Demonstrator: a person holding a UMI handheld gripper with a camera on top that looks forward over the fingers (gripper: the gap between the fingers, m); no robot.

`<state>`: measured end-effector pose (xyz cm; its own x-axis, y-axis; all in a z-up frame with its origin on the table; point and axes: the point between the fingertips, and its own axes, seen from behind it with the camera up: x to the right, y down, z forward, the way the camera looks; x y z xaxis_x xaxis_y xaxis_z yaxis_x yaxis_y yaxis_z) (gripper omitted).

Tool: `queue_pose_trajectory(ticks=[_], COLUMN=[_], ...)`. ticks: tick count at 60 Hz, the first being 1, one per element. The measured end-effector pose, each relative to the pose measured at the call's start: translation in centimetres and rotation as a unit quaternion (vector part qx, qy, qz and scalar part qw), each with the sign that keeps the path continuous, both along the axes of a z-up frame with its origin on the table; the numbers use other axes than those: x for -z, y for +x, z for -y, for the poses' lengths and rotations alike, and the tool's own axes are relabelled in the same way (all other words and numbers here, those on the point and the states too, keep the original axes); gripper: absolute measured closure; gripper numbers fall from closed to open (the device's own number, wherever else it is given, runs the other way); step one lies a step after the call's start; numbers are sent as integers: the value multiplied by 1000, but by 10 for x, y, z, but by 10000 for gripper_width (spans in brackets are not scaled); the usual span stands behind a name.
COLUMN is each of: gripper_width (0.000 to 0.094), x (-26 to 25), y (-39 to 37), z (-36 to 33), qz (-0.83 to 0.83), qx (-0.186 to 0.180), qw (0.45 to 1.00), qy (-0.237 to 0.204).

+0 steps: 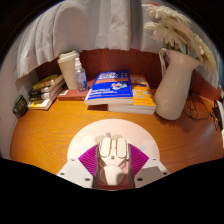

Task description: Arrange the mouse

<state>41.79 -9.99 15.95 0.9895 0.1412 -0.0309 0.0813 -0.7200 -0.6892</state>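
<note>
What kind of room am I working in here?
Probably a home desk or study: a wooden desk by curtains, stacked books, a white vase of flowers. The gripper holds the mouse.

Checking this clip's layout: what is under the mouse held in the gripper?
Under the mouse shows a white round mat on the desk. The gripper is shut on the mouse, which covers the mat's middle.

A home study corner — a wooden surface (60, 125) with stacked books (120, 90) at centre, a white vase (175, 85) of flowers right, curtains (60, 30) across the upper left.
</note>
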Motion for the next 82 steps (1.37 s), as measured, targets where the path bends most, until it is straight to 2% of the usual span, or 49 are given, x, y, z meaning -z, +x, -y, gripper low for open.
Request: queue_pose_trajectory(ticks=[3,14,16,19,21,32,42,50,61,82], gripper_width=[492,347,264,53,88,72,76,84,85,79], x=[-2,0,0,-4,-9,-85,-172,-214,-227,-211], y=[1,2,7,15,15,13,-4,-21,-46,-73], z=[-2,-3,-2,0,2,24,75,124,187,264], qz=[3,7,15,28,29,30,0,-9,-5,15], qx=[0,6,13,26,27,41,65,71,64,46], qw=[1000,1000,1000,999,999,998,995,992,992,995], qy=[14,13,9,4,2,35,81,106,108,88])
